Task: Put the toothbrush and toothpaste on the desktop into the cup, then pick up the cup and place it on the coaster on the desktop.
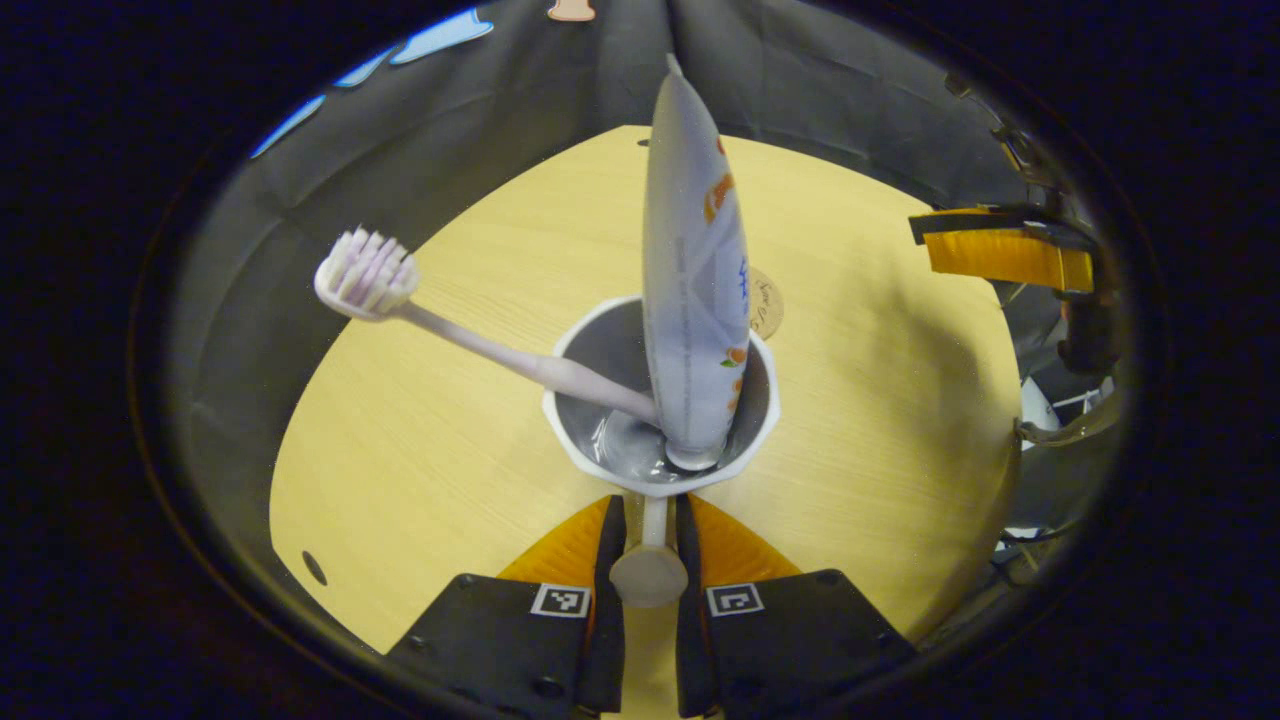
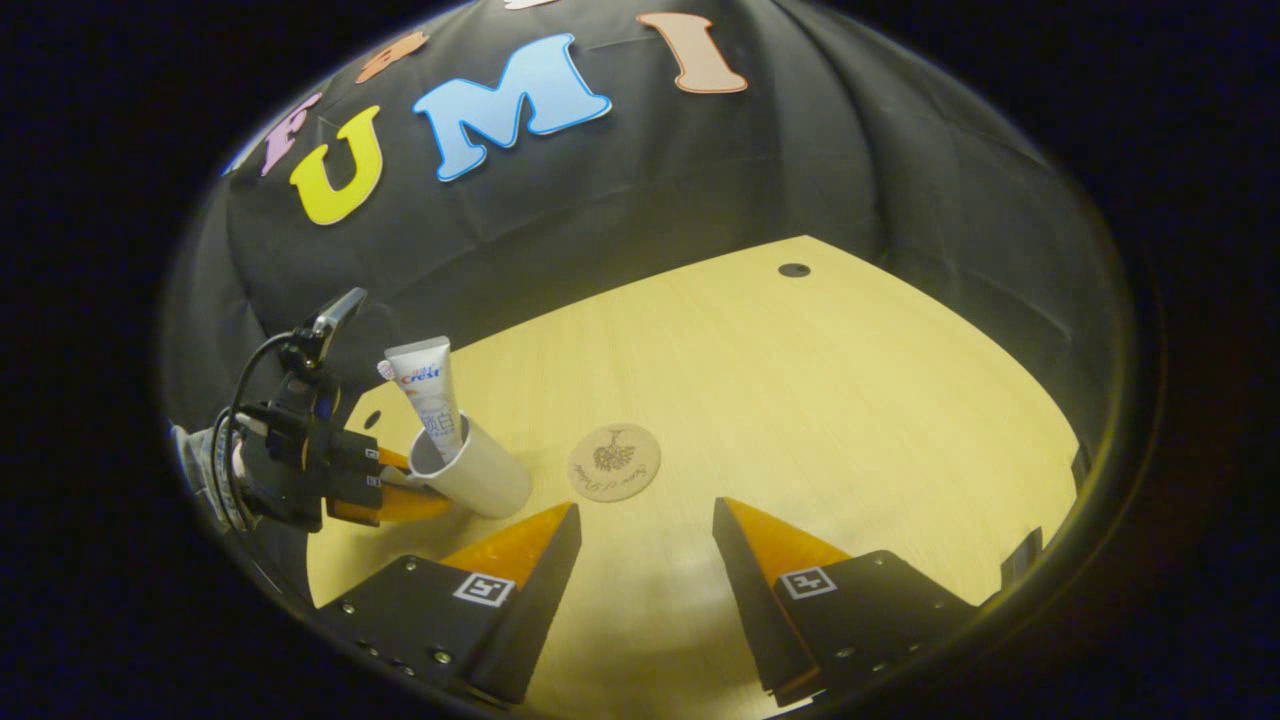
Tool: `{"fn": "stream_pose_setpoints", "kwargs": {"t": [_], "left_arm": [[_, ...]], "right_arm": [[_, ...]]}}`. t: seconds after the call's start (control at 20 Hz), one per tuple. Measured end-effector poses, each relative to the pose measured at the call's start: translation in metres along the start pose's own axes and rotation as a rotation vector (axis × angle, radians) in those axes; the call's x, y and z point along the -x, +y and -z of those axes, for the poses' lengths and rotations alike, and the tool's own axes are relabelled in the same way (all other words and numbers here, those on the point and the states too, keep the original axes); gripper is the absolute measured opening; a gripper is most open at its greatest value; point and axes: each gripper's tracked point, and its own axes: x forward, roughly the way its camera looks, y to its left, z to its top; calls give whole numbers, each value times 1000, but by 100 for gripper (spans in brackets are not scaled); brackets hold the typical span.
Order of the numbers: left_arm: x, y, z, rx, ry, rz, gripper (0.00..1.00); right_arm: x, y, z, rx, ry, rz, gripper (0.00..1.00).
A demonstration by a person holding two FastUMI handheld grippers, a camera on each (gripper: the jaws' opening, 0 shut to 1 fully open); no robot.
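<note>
A white cup (image 1: 600, 330) stands just ahead of my left gripper (image 1: 650, 508), which is shut on the cup's handle (image 1: 648, 572). In the cup stand a toothpaste tube (image 1: 690, 270), cap down, and a pale toothbrush (image 1: 365, 275) leaning left with its bristles up. The round coaster (image 1: 766, 305) lies on the wooden desktop (image 1: 450, 450) just beyond the cup, partly hidden by the tube. In the right gripper view, the cup (image 2: 485, 482) with the tube (image 2: 430, 395) sits left of the coaster (image 2: 614, 461). My right gripper (image 2: 645, 515) is open and holds nothing, just short of the coaster.
A small dark hole (image 2: 794, 270) marks the far side of the desktop, and another hole (image 1: 314, 567) lies near its left edge. Black cloth walls close in around the table. My right gripper (image 1: 1000, 255) hovers at the right edge in the left gripper view.
</note>
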Motion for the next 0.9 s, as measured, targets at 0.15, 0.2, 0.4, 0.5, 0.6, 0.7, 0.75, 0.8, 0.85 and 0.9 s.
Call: {"fn": "stream_pose_setpoints", "kwargs": {"t": [0.15, 0.2, 0.4, 0.5, 0.6, 0.7, 0.75, 0.8, 0.85, 0.9], "left_arm": [[6, 8, -9, -2, -24, -14, 27], [8, 8, -13, -9, -28, -9, 27], [5, -5, -38, -12, -58, 17, 28], [3, -9, -52, -21, -78, 34, 27], [2, -7, -64, -48, -86, 39, 28], [5, -1, -72, -72, -88, 54, 28], [6, 1, -75, -82, -85, 62, 27], [7, 5, -80, -90, -83, 72, 27], [7, 6, -81, -97, -81, 80, 27], [8, 8, -85, -101, -80, 87, 28]], "right_arm": [[0, -3, 1, -2, 2, 3, 81], [0, -3, 0, -2, 3, 3, 81], [-1, -7, -2, -6, 4, 5, 81], [0, -12, -3, -11, 3, 12, 81], [3, -19, -4, -23, 0, 21, 81], [5, -27, -5, -33, -4, 33, 81], [7, -32, -7, -39, -6, 40, 81], [9, -37, -7, -45, -9, 48, 81], [11, -42, -9, -52, -11, 56, 81], [12, -46, -9, -59, -14, 63, 81]]}}
